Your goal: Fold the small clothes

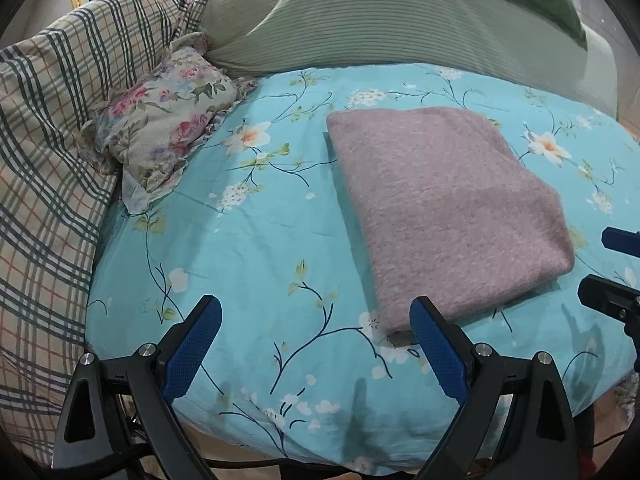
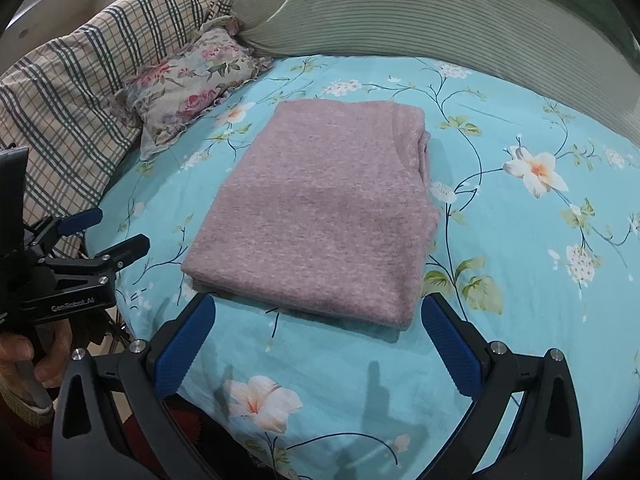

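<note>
A mauve knitted garment [image 1: 444, 208] lies folded into a neat rectangle on the turquoise floral bedsheet [image 1: 260, 248]. It also shows in the right wrist view [image 2: 320, 208], with stacked layers at its right edge. My left gripper [image 1: 316, 308] is open and empty, just short of the garment's near left corner. My right gripper [image 2: 318, 304] is open and empty, its jaws standing either side of the garment's near edge without touching it. The left gripper also shows at the left of the right wrist view [image 2: 108, 232], and the right gripper at the right edge of the left wrist view [image 1: 608, 264].
A small floral pillow [image 1: 168, 120] lies left of the garment. A plaid quilt [image 1: 60, 140] is bunched along the left. A green striped pillow [image 1: 360, 20] lies at the back. The bed's near edge [image 1: 320, 456] drops off just past my grippers.
</note>
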